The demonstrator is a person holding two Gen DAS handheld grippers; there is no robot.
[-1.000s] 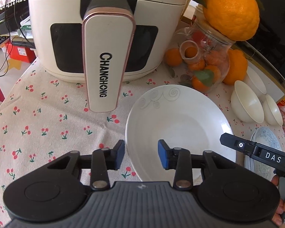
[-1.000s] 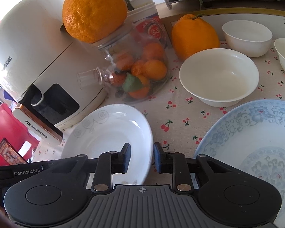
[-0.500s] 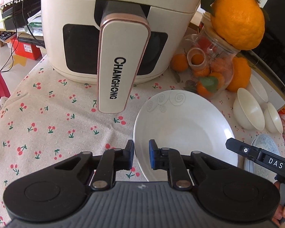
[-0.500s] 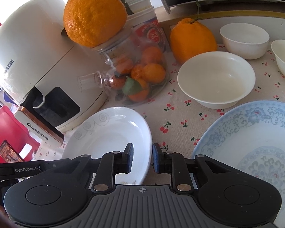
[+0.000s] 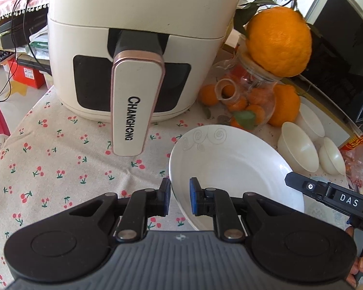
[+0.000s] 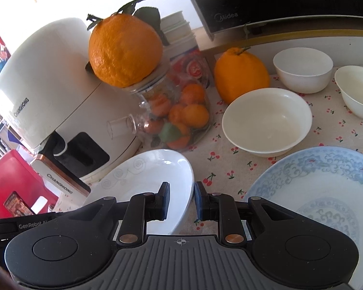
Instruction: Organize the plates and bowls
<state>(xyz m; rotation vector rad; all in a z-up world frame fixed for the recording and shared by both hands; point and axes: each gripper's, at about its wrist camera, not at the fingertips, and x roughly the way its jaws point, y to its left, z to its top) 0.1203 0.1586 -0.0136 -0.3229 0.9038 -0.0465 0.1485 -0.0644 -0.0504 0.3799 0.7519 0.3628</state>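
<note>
Two grippers on one white plate [image 5: 232, 166], centre-frame on cherry cloth [image 5: 60, 159]: left gripper [image 5: 179, 199] narrowly open w/ near-left rim between pads, right gripper [image 6: 180, 199] likewise astride right rim; grip contact unclear. Air fryer [image 5: 138, 48] upper left.

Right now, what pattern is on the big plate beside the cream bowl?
The big plate is white with pale blue floral swirls around its rim and centre, seen best in the right wrist view.

2 plates [image 6: 326, 193], 3 bowls [image 6: 267, 120]
</note>
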